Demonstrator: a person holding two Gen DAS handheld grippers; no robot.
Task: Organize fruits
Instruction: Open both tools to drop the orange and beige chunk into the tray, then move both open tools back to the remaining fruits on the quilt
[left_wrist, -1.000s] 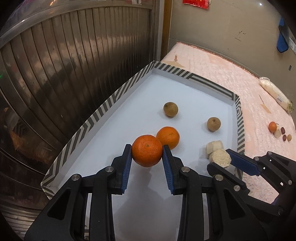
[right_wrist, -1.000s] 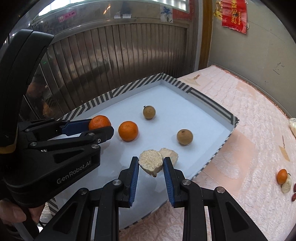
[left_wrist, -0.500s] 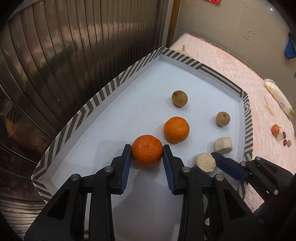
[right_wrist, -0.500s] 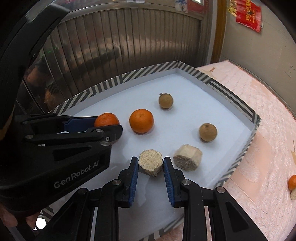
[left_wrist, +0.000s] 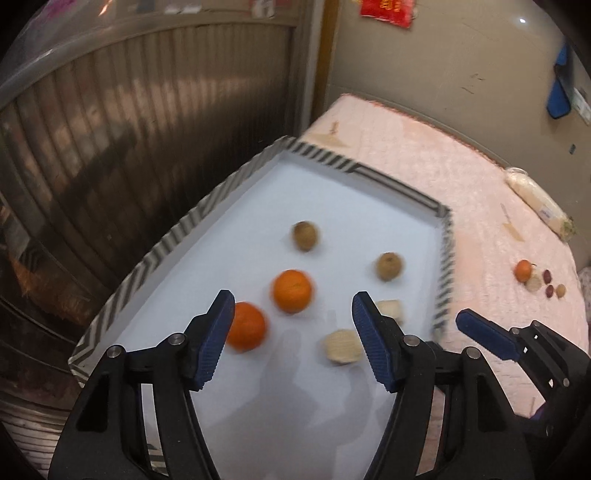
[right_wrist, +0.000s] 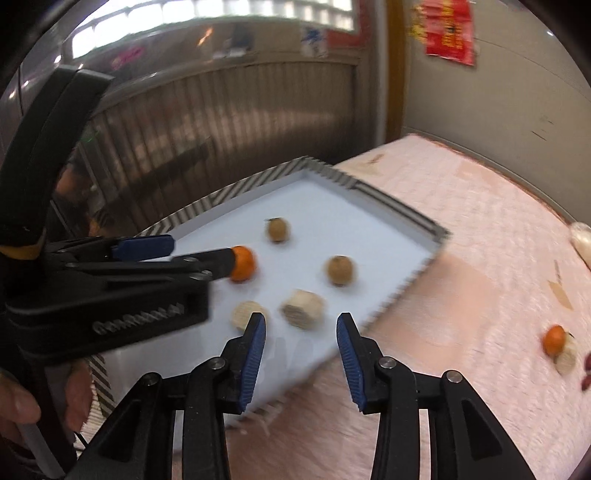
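Tongs, left (left_wrist: 293, 332) and right (right_wrist: 301, 349), are gaping wide and empty above the tray (left_wrist: 236, 184), likely heading rightward for the remaining fruits (right_wrist: 554, 339).

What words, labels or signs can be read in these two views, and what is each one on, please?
Nothing reads clearly in either view.
White lettering on the left gripper's black body: smeared by motion, unreadable.
Gold characters on the red wall poster: too blurred to read.
Posters above the metal shutter: too blurred to read.
Label on the plastic bag lying on the pink cloth: too small to read.
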